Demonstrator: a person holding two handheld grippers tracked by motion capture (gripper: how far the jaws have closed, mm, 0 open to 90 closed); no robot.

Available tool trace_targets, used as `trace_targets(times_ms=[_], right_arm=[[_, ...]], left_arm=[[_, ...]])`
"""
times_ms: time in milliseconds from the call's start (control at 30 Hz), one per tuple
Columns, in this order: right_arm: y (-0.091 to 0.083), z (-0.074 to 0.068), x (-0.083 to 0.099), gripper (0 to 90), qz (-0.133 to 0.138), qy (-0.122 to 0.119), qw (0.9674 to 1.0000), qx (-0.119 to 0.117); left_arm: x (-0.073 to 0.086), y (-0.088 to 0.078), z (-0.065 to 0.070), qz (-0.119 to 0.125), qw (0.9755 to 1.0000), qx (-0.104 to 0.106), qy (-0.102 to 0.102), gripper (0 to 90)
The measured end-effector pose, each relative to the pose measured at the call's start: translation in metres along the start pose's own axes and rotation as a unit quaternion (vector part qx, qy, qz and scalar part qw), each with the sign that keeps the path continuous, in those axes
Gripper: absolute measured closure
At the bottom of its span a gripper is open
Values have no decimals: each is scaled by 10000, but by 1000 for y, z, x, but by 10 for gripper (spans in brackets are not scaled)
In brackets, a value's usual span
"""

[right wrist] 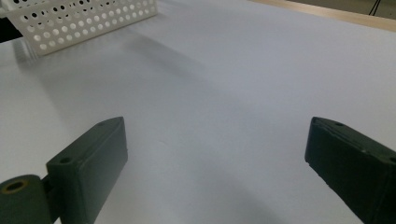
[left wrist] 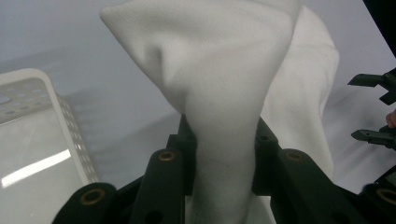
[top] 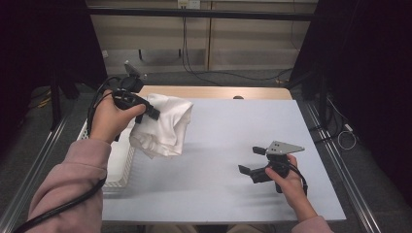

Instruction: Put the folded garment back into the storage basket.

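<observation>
Cloth (top: 163, 125) hangs bunched in the closed left gripper (top: 149, 110), above the table (top: 233, 141) just beside the white basket (top: 127, 167); lift until it hangs clear, then offer a free corner to the wide-open right gripper (top: 252, 160)

The white cloth (left wrist: 224, 93) hid the pads of the left gripper (left wrist: 223, 140) where they pinched it, and its top ran past the left gripper view's upper edge. In the high view, the cloth and the person's left hand (top: 109, 119) covered part of the white basket (top: 127, 167). The basket (right wrist: 84, 18) was cut off by the right gripper view's upper edge.
</observation>
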State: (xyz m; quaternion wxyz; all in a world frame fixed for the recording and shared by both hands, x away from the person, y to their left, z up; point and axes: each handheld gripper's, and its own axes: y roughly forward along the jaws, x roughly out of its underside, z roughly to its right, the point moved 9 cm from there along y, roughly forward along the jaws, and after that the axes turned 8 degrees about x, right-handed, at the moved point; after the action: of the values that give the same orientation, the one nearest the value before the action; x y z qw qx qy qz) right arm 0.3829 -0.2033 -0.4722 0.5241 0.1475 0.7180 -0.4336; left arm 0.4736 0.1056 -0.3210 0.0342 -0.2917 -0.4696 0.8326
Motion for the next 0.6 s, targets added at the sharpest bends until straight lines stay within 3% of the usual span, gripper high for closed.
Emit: trace_targets(times_ms=[600], right_arm=[[1, -1, 0, 53, 2, -29, 10000, -37]], left_arm=[[-5, -22, -13, 42, 9998, -162, -115, 725]])
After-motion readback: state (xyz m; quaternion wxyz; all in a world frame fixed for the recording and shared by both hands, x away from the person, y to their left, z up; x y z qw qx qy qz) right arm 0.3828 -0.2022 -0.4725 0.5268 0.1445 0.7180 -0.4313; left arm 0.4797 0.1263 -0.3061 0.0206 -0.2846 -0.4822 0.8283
